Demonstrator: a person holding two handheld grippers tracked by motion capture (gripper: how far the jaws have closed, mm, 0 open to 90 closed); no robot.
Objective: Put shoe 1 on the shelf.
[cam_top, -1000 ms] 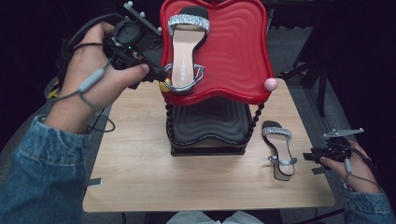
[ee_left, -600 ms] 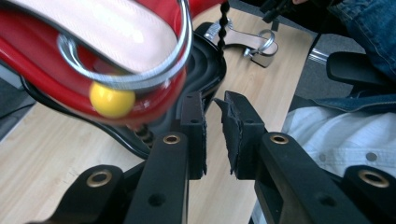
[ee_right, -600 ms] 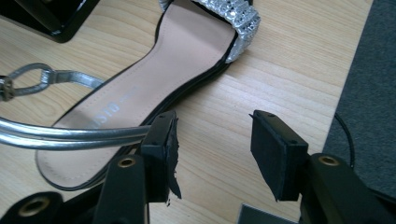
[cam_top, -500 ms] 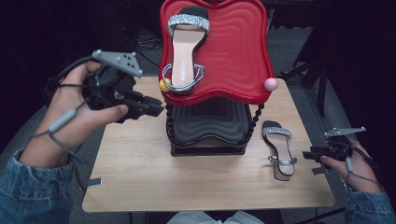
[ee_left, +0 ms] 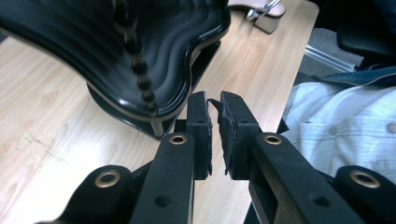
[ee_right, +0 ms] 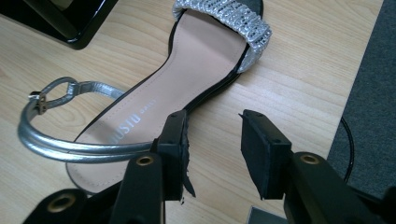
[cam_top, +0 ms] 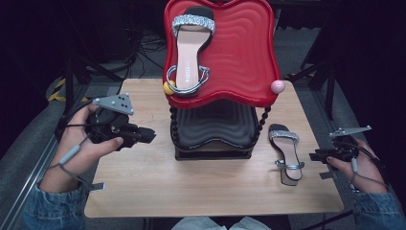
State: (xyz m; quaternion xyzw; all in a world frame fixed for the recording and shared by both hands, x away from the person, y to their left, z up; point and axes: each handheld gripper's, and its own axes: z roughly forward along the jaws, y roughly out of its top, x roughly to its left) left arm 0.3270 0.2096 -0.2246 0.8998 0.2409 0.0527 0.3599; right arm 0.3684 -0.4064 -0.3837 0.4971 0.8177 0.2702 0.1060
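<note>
A two-tier stand holds a red wavy tray [cam_top: 239, 57] above a black tray [cam_top: 213, 127] [ee_left: 116, 46]. One silver-strapped sandal [cam_top: 190, 52] lies on the red tray. Its mate [cam_top: 286, 153] [ee_right: 187, 93] lies on the table right of the stand. My left gripper [cam_top: 151, 134] [ee_left: 214, 100] hovers low, left of the black tray, pointing at it. Its jaws have just been closing and stand all but together, with nothing between them. My right gripper [cam_top: 313, 156] [ee_right: 212, 116] sits just right of the table sandal's heel end. Its jaws have just been closing but are still apart and empty.
A yellow ball [cam_top: 168, 87] and a pink ball [cam_top: 277, 86] cap the stand's front posts. The wooden table [cam_top: 143, 182] has bare room left and in front of the stand. Tripod legs and cables stand on the dark floor behind.
My left hand has come down and toward me, from beside the red tray's left edge to the level of the black tray. The right hand has stayed put beside the sandal.
</note>
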